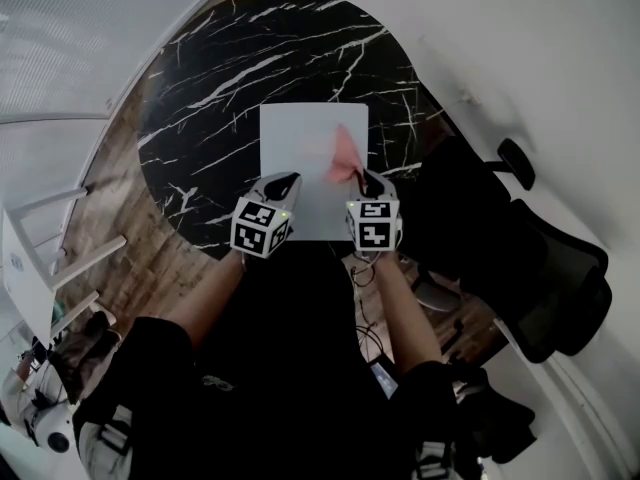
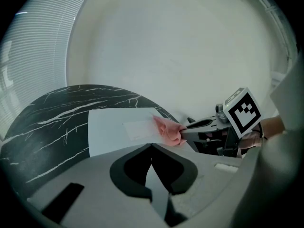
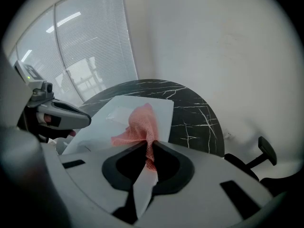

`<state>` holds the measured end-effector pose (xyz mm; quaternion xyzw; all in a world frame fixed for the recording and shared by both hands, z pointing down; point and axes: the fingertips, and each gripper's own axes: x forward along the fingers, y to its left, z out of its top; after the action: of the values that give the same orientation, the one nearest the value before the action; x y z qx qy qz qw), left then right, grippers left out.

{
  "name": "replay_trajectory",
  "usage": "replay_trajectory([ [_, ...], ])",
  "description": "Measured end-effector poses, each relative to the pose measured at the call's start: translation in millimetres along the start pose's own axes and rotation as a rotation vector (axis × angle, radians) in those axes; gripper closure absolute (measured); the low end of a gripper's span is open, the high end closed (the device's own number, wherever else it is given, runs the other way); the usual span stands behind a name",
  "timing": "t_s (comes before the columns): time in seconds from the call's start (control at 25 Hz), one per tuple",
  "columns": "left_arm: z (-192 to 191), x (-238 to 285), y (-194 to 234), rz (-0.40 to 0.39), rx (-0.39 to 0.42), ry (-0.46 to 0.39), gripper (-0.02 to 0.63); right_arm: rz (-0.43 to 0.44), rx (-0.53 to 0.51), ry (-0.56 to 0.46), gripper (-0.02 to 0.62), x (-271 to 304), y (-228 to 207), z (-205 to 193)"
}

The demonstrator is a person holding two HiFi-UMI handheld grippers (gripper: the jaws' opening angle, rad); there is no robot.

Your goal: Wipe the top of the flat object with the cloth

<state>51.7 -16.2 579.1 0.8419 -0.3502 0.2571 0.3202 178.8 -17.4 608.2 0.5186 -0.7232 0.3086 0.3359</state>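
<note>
Round black marble table (image 1: 200,88) at upper centre. A white flat board (image 1: 300,138) lies on it. A pink cloth (image 1: 345,153) drapes over the board's right side, pinched in the right gripper (image 1: 360,176), seemingly ready to wipe. The left gripper (image 1: 288,180), closed and empty, sits over the board's lower left, perhaps steadying it.

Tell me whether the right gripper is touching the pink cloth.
Touching. In the right gripper view, the right gripper has its jaws shut on the pink cloth, which spills forward over the white sheet.
</note>
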Motion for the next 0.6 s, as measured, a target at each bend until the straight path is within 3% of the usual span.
replay_trajectory([
  [0.6,-2,2,-23,-0.012,0.021,-0.002,0.607,-0.019,0.009,-0.011,0.569,-16,-14,-13],
])
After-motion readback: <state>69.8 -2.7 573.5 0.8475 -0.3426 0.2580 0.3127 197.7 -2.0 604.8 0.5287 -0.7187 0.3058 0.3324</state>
